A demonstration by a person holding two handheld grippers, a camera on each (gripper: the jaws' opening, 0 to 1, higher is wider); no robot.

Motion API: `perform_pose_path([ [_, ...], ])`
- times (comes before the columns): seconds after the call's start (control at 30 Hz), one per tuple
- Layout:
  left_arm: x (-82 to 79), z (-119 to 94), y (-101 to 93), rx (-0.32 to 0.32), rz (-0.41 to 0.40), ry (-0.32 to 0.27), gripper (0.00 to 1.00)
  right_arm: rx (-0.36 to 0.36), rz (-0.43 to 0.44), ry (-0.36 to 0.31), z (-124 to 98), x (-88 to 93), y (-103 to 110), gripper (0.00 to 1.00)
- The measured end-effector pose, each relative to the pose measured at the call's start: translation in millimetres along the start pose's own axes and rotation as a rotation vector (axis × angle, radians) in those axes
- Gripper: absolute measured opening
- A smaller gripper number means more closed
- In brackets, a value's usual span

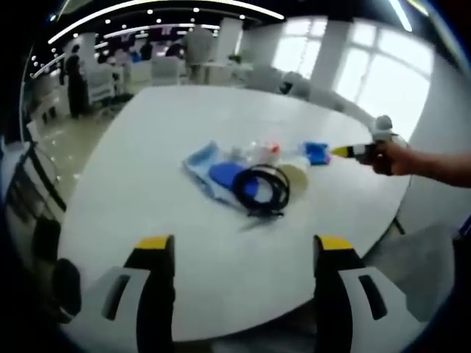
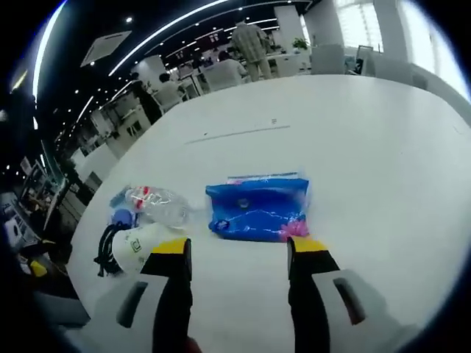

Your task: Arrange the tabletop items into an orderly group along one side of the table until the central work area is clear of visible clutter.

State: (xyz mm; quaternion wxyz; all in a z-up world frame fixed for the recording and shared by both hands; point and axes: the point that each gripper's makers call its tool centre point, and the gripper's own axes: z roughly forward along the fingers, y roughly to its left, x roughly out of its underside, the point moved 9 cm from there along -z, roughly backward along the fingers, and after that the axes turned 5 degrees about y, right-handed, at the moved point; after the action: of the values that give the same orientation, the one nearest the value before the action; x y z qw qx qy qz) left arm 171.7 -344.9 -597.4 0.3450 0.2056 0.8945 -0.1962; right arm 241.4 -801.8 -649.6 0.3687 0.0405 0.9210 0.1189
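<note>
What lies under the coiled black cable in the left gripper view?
The black cable lies on a dark blue round object and a light blue sheet. What its coil covers beneath cannot be seen.

Blue sheet (image 1: 204, 170): partly covered by black cable coil (image 1: 262, 188); clear bottle (image 1: 259, 151): blurred, label unreadable; paper cup (image 2: 141, 246): print too small; right gripper (image 1: 343, 151): jaws indistinct

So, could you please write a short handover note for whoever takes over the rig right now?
Left claw: open, empty, held back from the pile.
Right claw: open, empty, just short of the blue packet.
Clear bottle, white cup and black cable lie clustered mid-table beside the packet.
Done: nothing grouped at an edge yet.
Left: move every item to one side of the white table.
</note>
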Motion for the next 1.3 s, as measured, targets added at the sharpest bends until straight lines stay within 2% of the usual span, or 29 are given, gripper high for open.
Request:
perform_pose_path([
  [0.13,-0.5,0.0,0.5,0.007,-0.004,-0.009,0.74,-0.005,-0.031,0.007,-5.9,9.5,10.4,0.53],
  [0.23,-1.3,0.7,0.6,0.014,-0.007,-0.013,0.74,-0.004,-0.076,0.012,-19.2,23.9,27.1,0.55],
  [0.4,-2.0,1.6,-0.5,0.031,-0.004,-0.016,0.74,0.005,-0.086,0.019,-35.3,46.1,44.2,0.67],
  [0.53,-2.0,2.2,-1.5,0.046,-0.006,-0.016,0.74,-0.004,-0.071,0.025,-45.8,58.8,54.9,0.69],
  [0.97,-2.1,4.0,-4.4,0.079,0.009,-0.009,0.73,-0.024,-0.038,0.007,-60.4,79.7,56.2,0.73],
  [1.2,0.4,3.0,-3.0,0.086,-0.01,-0.006,0.73,-0.047,-0.005,0.007,-63.4,88.6,67.9,0.71],
  [1.3,0.3,2.8,-3.6,0.093,-0.01,-0.009,0.73,-0.057,-0.022,0.018,-59.8,91.5,73.8,0.72],
])
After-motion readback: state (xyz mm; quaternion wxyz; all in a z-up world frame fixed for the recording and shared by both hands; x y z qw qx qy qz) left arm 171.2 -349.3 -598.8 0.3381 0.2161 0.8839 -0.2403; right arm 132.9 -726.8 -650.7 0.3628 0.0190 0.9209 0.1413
